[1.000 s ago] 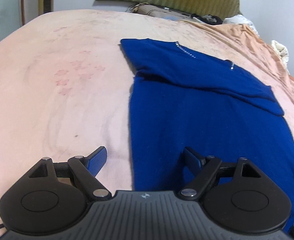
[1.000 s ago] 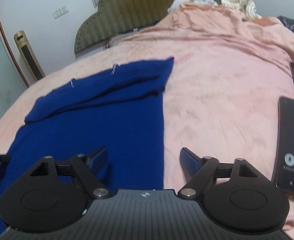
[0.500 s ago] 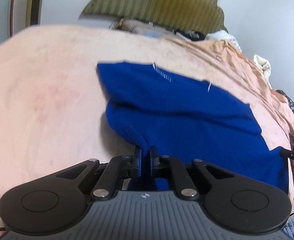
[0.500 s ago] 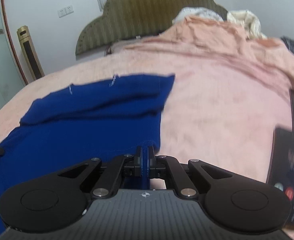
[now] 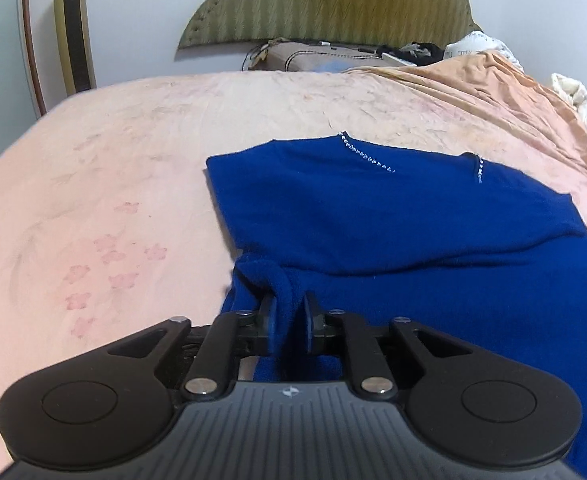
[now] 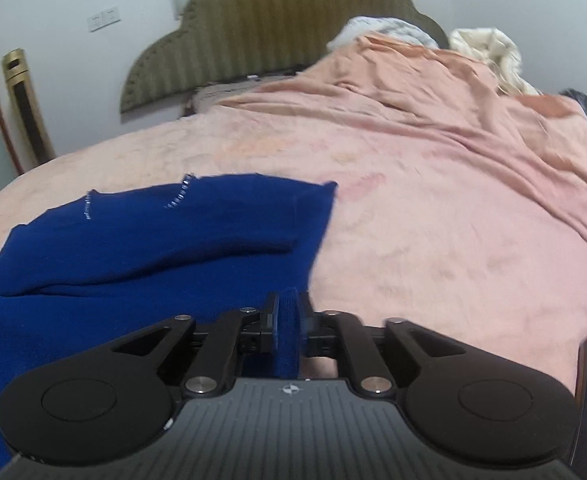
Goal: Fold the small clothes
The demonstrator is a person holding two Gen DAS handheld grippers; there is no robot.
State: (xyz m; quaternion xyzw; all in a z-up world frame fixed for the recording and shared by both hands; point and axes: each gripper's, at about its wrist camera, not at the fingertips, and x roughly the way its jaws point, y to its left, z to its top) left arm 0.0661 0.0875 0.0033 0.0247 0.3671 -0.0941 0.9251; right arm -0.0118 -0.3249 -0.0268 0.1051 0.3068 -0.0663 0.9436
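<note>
The blue top (image 5: 413, 232) is showing a soft, fuzzy matt knit; the pink bedspread (image 5: 113, 184) is looking velvety; the left gripper (image 5: 289, 328) is wearing matt black plastic.

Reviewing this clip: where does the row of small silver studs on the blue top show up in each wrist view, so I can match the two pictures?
Left wrist view: the silver studs sit upper centre-right, along the far edge of the blue top.
Right wrist view: the silver studs sit left of centre, again on the blue top at its far edge.
Shared landmark: the olive scalloped headboard at the top of both views.
</note>
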